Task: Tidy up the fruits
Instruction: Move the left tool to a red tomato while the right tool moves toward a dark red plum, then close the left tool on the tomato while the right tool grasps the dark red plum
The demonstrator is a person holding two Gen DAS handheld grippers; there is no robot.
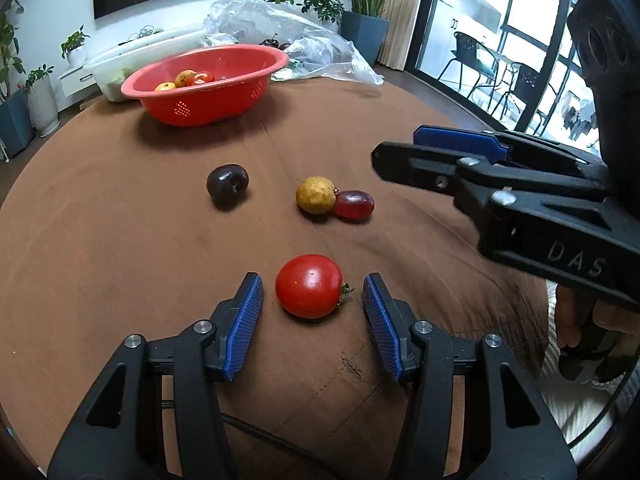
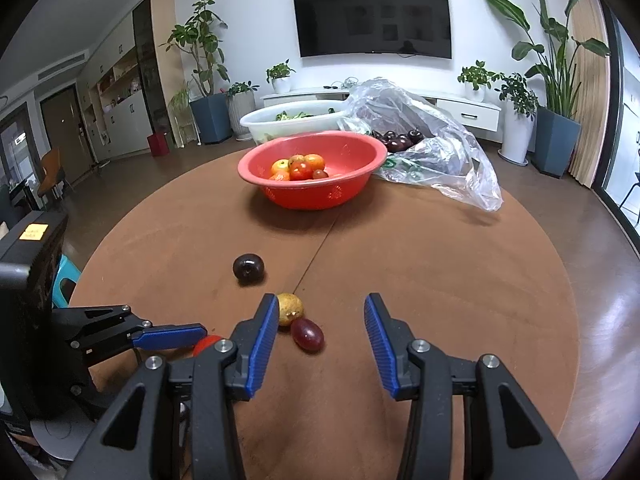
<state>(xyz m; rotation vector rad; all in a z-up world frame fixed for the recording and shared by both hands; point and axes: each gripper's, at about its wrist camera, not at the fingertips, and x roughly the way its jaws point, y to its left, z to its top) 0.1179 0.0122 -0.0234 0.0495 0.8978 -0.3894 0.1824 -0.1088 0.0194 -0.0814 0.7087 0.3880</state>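
Between the left tongs: the red tomato (image 1: pixel 309 286) sits on the brown counter (image 1: pixel 120 240), squarely in the gap, touching neither blue pad.
Left tongs (image 1: pixel 313 294): released, jaws spread wide to either side of the tomato.
Tomato's lie: stem end turned toward the right-hand pad, so its stem axis runs across the gap, jaw to jaw.
Right tongs (image 2: pixel 321 346): also released, holding nothing; they hover near the tomato, over the red grape (image 2: pixel 307 334) and the yellowish fruit (image 2: pixel 290 309), which touch each other.
Nearer hand: the left, by my judgement; it need only close.
Beyond the tomato: a dark plum (image 1: pixel 227 186), then the red basket (image 1: pixel 208 84) well apart, already holding fruit.
Likely risk: pads pressing on the stem end may roll it.
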